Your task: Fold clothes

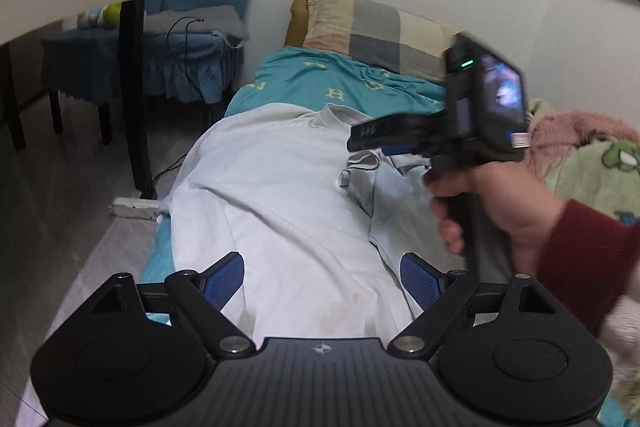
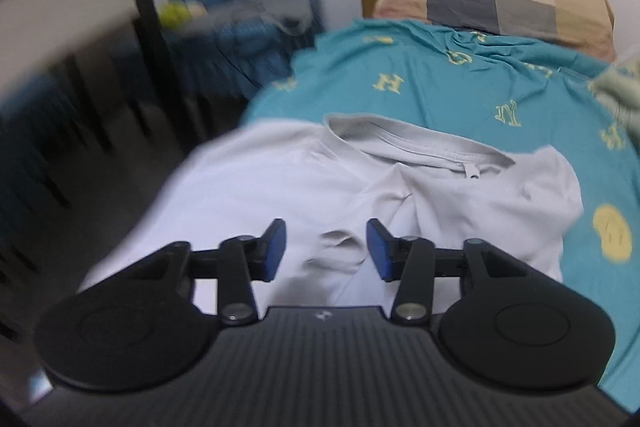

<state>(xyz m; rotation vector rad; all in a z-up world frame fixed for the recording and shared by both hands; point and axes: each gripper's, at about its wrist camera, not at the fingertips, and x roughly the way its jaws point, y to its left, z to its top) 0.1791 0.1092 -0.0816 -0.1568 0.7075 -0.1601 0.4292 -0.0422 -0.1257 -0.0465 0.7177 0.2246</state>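
Note:
A pale grey T-shirt (image 1: 280, 195) lies on a bed with a teal sheet (image 1: 320, 83), collar toward the pillow. My left gripper (image 1: 322, 281) is open, its blue pads wide apart over the shirt's lower part. My right gripper (image 2: 326, 249) is open over the shirt (image 2: 260, 187), just above a folded-in sleeve (image 2: 340, 247) and short of the collar (image 2: 400, 147). In the left wrist view the right gripper (image 1: 384, 143) is held in a hand over the bunched sleeve (image 1: 376, 179). Neither gripper holds cloth.
A checked pillow (image 1: 380, 31) lies at the bed's head by the white wall. A blue-covered chair (image 1: 192, 27) and a dark table leg (image 1: 134, 87) stand left of the bed. Pink and green blankets (image 1: 580, 155) lie on the right. A power strip (image 1: 134, 207) is on the floor.

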